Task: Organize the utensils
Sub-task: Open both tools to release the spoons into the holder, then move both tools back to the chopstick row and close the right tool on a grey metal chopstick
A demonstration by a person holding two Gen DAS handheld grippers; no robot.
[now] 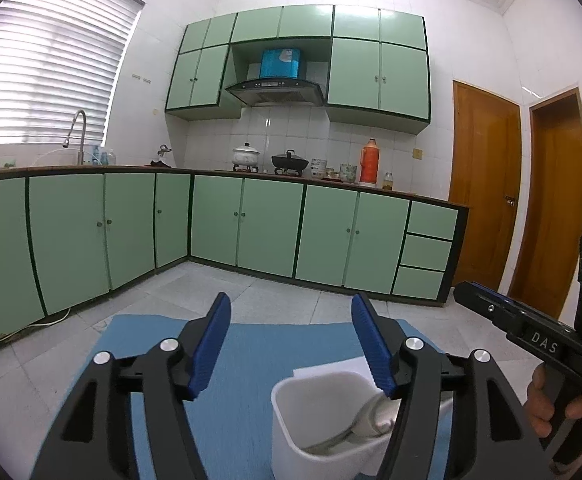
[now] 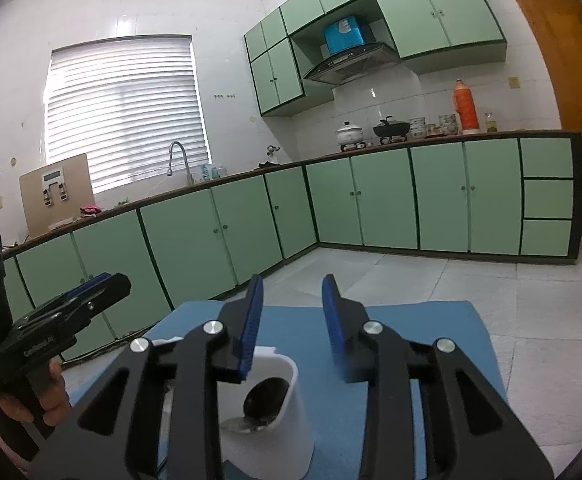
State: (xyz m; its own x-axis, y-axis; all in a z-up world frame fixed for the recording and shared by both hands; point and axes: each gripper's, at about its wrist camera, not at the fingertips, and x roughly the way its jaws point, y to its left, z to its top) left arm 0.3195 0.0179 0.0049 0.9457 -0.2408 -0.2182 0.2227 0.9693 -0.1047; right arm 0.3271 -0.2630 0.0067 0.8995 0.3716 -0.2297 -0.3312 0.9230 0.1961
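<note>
Two spoons (image 2: 259,404) already bowl-up inside white holder (image 1: 311,420) on blue mat (image 1: 251,344); left gripper (image 1: 289,344) and right gripper (image 2: 293,326) both spread, empty, raised above. Seemingly nearly finished; no loose utensils visible.

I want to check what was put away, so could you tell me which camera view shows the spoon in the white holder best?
The right wrist view: the spoon shows its bowl at the white holder's rim, unobstructed. The left wrist view shows only its pale handle, partly behind a finger.
</note>
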